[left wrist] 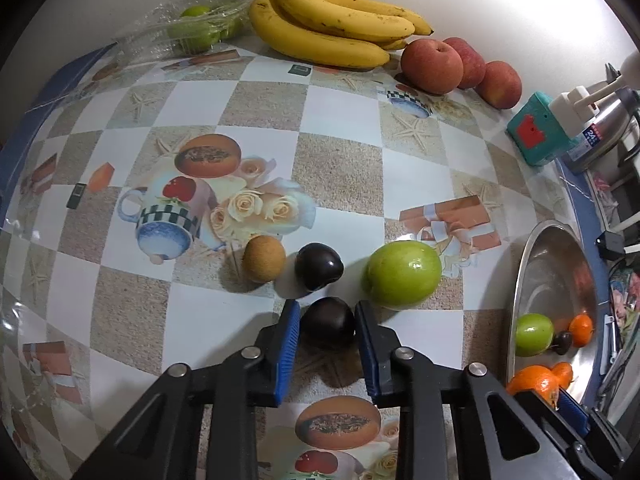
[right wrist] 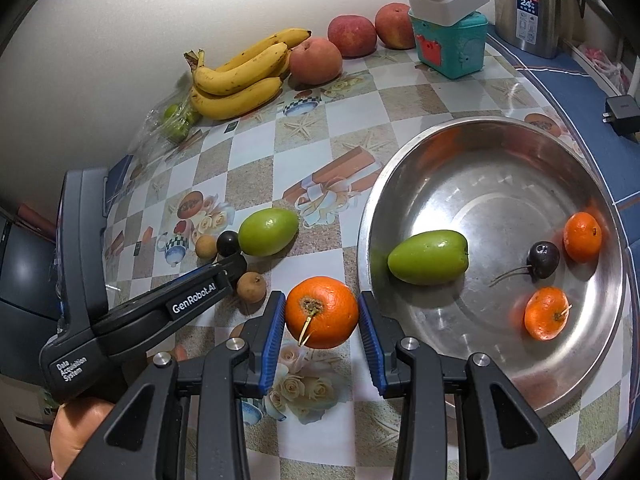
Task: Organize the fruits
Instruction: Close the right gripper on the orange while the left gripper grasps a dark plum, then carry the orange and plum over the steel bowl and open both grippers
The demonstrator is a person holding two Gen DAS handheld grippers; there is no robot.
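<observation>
Metal bowl (right wrist: 400,184) sits on the right of the checkered tablecloth (right wrist: 256,168), big and shiny. Inside it: a green fruit (right wrist: 429,257) on the left, two small oranges (right wrist: 582,237) (right wrist: 546,313) on the right, and a dark cherry (right wrist: 543,259) with stem between them. Far back by the wall: banana bunch (left wrist: 328,20), red apples (left wrist: 432,66), bagged limes (left wrist: 192,28). Loose on the cloth: another green fruit (left wrist: 404,274), a brown fruit (left wrist: 264,259), a dark plum (left wrist: 319,267).

Right gripper (right wrist: 322,322), just left of the bowl, is clamped on an orange (right wrist: 322,312), stem end toward the camera. Left gripper (left wrist: 327,330) is open wide around a second dark plum (left wrist: 328,322); left pad just beside it, right pad slightly apart, cannot tell if touching.
</observation>
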